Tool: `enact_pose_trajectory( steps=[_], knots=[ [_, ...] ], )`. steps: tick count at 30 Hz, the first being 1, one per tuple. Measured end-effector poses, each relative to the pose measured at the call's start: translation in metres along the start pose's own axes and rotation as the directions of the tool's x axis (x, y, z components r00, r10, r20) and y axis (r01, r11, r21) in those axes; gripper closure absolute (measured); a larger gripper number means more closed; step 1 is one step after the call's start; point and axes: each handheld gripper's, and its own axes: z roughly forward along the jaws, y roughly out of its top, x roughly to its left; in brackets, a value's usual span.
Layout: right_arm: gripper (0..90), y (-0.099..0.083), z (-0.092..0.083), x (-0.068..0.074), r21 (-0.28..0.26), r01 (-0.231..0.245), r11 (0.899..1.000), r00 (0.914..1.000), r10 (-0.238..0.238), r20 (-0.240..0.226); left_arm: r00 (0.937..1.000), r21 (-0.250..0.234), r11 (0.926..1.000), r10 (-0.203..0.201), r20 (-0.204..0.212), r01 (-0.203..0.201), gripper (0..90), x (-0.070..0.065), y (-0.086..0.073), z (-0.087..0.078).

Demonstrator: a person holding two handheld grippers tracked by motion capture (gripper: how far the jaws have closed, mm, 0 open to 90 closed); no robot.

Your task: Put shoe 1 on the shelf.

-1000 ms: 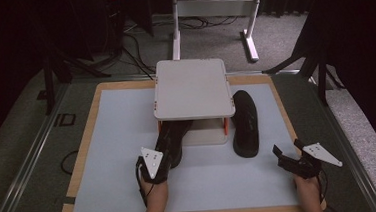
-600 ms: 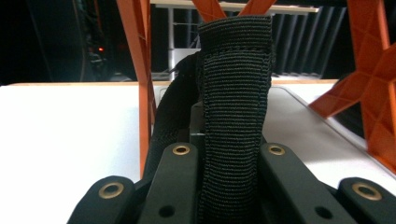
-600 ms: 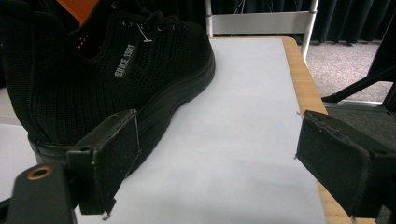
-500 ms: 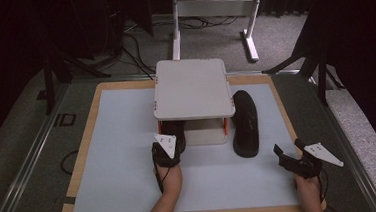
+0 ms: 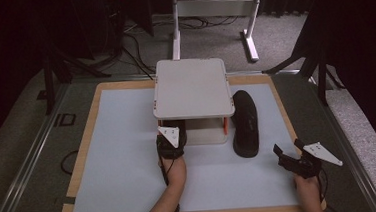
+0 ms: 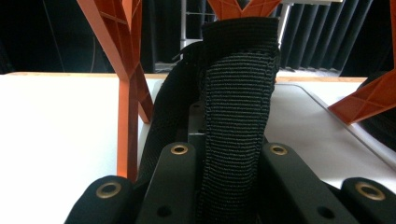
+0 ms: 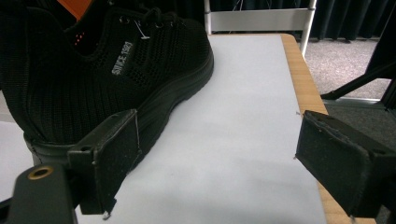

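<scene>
A black mesh shoe [image 6: 238, 93] lies mostly under the white shelf [image 5: 192, 88], between its orange legs [image 6: 126, 93]. My left gripper [image 5: 171, 132] is at the shelf's front edge, shut on that shoe's heel strap, which stands up between the jaws [image 6: 229, 158]. A second black shoe [image 5: 245, 124] lies on the mat just right of the shelf, toe pointing away. My right gripper [image 5: 286, 148] hovers behind and to the right of its heel, open, with bare mat between the pads [image 7: 112, 154]. That shoe [image 7: 102, 70] appears at the left in the right gripper view.
A pale blue mat [image 5: 119, 156] covers the wooden board [image 5: 86, 143]; both shoes and the shelf stand on it. A white metal frame [image 5: 217, 8] stands on the floor beyond the table. Cables lie on the floor at the back left.
My left gripper has moved right and away from the person, sliding its shoe in under the shelf. The right gripper and the second shoe have stayed put.
</scene>
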Motion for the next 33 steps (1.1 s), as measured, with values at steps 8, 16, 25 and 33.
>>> enact_pose_trajectory(
  steps=[8, 16, 25, 33],
  knots=[
    [12.8, 0.0, 0.0, -0.001, 0.004, -0.002, 1.0, 1.0, 0.002, -0.008, 0.9987, -0.009, 0.9998, -0.018, 0.047, 0.019, 70.5, 0.003, 0.0, -0.001],
    [12.7, 0.0, 0.0, -0.001, 0.009, -0.006, 1.0, 0.9999, 0.006, -0.009, 0.9793, 0.063, 0.9975, 0.018, 0.202, -0.031, 18.2, 0.011, 0.011, -0.001],
    [12.7, 0.0, 0.001, 0.0, 0.016, 0.0, 1.0, 0.9999, 0.0, -0.01, 0.9487, 0.075, 0.9963, 0.015, 0.316, -0.04, 1.1, 0.027, 0.029, -0.015],
    [13.0, 0.001, 0.005, 0.0, 0.051, 0.01, 0.999, 0.9997, -0.009, -0.021, 0.8961, 0.016, 0.9949, 0.083, 0.436, -0.1, 1.2, 0.055, 0.034, -0.037]
  ],
)
